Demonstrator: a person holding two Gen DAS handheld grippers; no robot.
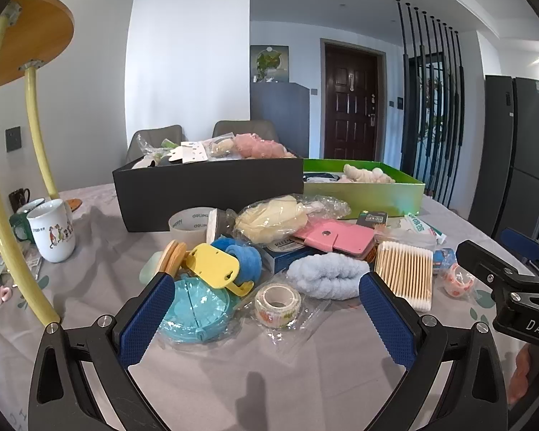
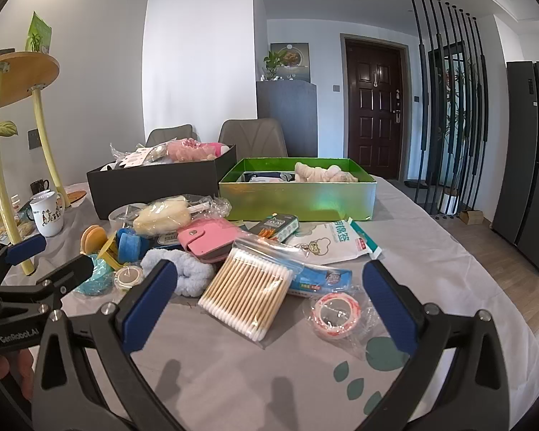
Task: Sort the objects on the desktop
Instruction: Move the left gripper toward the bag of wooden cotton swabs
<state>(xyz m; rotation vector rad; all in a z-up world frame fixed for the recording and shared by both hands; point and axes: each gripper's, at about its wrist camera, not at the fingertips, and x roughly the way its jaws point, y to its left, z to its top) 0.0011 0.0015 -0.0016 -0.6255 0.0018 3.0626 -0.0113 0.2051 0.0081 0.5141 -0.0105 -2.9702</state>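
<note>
A pile of small objects lies on the grey tablecloth. In the left wrist view my left gripper [image 1: 266,294] is open and empty, just short of a patterned tape roll [image 1: 277,304], a teal plastic case [image 1: 194,309] and a pale blue fluffy cloth [image 1: 327,274]. In the right wrist view my right gripper [image 2: 269,283] is open and empty, with a bag of cotton swabs [image 2: 248,289] between its fingers and a red-white tape roll [image 2: 337,310] at the right. A pink wallet [image 2: 208,239] lies behind. A black box [image 2: 154,183] and a green box [image 2: 298,190] stand at the back, both holding items.
White mugs [image 1: 54,230] stand at the left beside a yellow-legged stand [image 1: 3,215]. A clear tape roll [image 1: 188,222], a yellow plastic piece [image 1: 215,265], a bagged cream item [image 1: 273,217] and a white packet [image 2: 327,242] lie in the pile. The table edge drops off at the right [image 2: 485,269].
</note>
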